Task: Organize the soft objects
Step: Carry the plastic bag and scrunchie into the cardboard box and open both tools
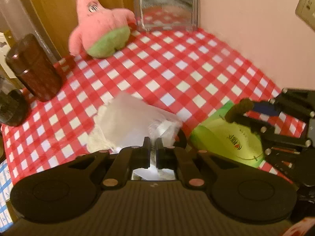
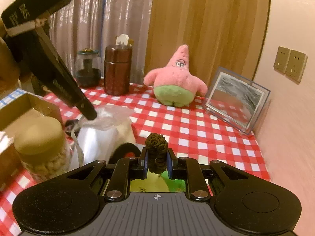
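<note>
My left gripper [image 1: 152, 143] is shut on the gathered neck of a clear plastic bag [image 1: 128, 122] holding something white, low over the red checked tablecloth [image 1: 167, 63]. The bag also shows in the right wrist view [image 2: 98, 135], with the left gripper's fingertips [image 2: 89, 114] pinching its top. My right gripper [image 2: 156, 157] is shut on a dark brown knitted scrunchie [image 2: 156, 143]. In the left wrist view the right gripper [image 1: 242, 110] holds the scrunchie [image 1: 239, 108] over a green packet [image 1: 226, 137]. A pink starfish plush [image 2: 175, 82] sits at the back, also in the left wrist view [image 1: 100, 27].
A mirror frame [image 2: 236, 102] leans on the pink wall at the back right. A brown canister [image 2: 117, 70] and a dark glass jar [image 2: 87, 70] stand at the back left. A jar with a tan lid [image 2: 42, 147] and a cardboard box [image 2: 21, 106] are at the left.
</note>
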Demonstrator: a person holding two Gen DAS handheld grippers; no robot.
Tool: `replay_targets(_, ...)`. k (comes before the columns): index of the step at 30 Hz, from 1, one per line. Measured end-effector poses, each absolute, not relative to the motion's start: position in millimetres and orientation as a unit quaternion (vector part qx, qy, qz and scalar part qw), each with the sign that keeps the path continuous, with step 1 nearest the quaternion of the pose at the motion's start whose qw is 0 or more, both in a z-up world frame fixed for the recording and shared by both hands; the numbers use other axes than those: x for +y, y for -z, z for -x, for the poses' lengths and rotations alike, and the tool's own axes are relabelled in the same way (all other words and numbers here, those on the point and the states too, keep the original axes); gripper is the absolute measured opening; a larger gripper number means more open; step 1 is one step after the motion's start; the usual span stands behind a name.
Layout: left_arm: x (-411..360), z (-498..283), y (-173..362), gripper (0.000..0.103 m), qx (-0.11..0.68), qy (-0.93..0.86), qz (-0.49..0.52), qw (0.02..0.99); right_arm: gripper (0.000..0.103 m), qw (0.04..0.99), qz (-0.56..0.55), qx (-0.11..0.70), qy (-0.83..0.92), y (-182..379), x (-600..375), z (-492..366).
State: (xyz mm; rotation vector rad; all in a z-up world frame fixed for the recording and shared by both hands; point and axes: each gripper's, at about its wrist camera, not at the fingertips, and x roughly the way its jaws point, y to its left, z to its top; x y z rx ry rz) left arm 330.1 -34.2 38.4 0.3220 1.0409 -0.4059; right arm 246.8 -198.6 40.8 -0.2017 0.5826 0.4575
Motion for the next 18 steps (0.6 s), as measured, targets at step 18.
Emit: replay_targets(18, 26, -281, -119, 0.003, 0.424, 0.139, -0.129, 0.885, 0.019, 0.928, 0.023, 0.241, -0.282, -87, -158, -228)
